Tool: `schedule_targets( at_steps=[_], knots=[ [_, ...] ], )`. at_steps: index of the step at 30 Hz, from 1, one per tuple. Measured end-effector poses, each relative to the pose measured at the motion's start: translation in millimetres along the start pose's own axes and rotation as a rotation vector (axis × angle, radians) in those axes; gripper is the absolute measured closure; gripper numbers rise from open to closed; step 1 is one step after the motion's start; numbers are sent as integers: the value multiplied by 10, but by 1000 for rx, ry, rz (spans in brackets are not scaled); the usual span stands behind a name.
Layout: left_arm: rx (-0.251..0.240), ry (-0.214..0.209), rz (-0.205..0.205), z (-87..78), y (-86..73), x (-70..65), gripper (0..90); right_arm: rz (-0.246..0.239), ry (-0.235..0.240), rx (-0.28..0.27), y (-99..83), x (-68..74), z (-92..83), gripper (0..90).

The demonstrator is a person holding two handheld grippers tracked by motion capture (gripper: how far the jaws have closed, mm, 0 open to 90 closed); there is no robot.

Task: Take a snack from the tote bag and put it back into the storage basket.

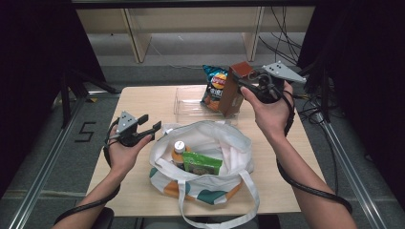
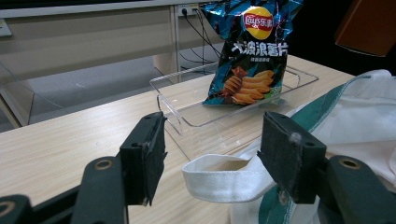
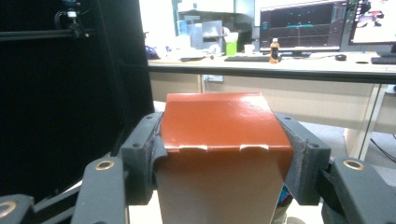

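- Right tongs (image 3: 219, 154) clamped on glossy brown carton (image 3: 219, 126), held tilted above clear plastic tray (image 1: 188, 107).
- Left tongs (image 2: 210, 154) spread, empty, beside white canvas tote (image 1: 215, 138) on pale wood bench (image 1: 138, 100).
- Crinkly chip bag (image 2: 250, 51) upright in tray.

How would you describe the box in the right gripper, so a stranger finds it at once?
Look at the clear tray at the table's far edge. Above its right end, the right gripper holds a tall brown carton in its jaws, plain and glossy, unlike the printed blue chip bag beside it.
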State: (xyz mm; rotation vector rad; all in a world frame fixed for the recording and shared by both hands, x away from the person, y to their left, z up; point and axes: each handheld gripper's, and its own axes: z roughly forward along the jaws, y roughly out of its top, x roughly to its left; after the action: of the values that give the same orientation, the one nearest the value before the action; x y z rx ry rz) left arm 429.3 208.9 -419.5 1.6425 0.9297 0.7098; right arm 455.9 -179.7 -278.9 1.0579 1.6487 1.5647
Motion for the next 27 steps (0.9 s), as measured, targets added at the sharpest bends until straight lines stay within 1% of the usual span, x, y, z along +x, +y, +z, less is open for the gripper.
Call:
schedule_targets(
  at_steps=[1, 3, 4, 6, 7, 12, 14, 15, 16, 18, 19, 20, 23, 24, 26, 27],
  knots=[
    [0, 0, 1, 0, 0, 0, 396, -13, -2, -2, -1, -10, 17, 400],
    [0, -1, 2, 0, 0, 3, 396, -21, -15, 1, -5, -18, 49, 400],
    [0, -1, -1, 0, -1, 1, 396, -11, -18, 2, -13, -14, 68, 400],
    [-1, -1, 7, -1, 2, 7, 396, -17, -24, 4, -26, -29, 105, 400],
    [-1, 0, 0, -1, 1, 3, 397, -9, -29, 10, -35, -28, 115, 400],
    [-1, -2, 0, -1, -3, 3, 397, -19, -61, 18, -91, -50, 207, 401],
    [-1, -2, 6, -2, 0, 5, 397, -25, -71, 20, -110, -64, 254, 400],
    [-1, -3, 10, -2, 1, 7, 397, -40, -73, 21, -118, -80, 277, 400],
    [-2, -3, 9, -3, 1, 8, 397, -17, -78, 26, -127, -77, 294, 400],
    [-1, -2, 0, -2, -3, 6, 396, 0, -91, 29, -145, -82, 338, 400],
    [-1, -1, -3, -2, -4, 5, 397, -2, -98, 41, -152, -82, 353, 400],
    [-1, -1, -3, -2, -5, 6, 397, -24, -98, 37, -159, -101, 371, 400],
    [-2, -2, -2, -5, -4, 6, 397, -13, -112, 43, -180, -109, 415, 400],
    [-2, -2, -2, -5, -3, 7, 397, -29, -112, 39, -188, -119, 433, 400],
    [-2, -1, -2, -6, -3, 6, 397, -32, -122, 39, -200, -124, 461, 400],
    [-14, -11, 4, 5, -4, 14, 397, -24, -125, 42, -207, -122, 473, 400]
  ],
)
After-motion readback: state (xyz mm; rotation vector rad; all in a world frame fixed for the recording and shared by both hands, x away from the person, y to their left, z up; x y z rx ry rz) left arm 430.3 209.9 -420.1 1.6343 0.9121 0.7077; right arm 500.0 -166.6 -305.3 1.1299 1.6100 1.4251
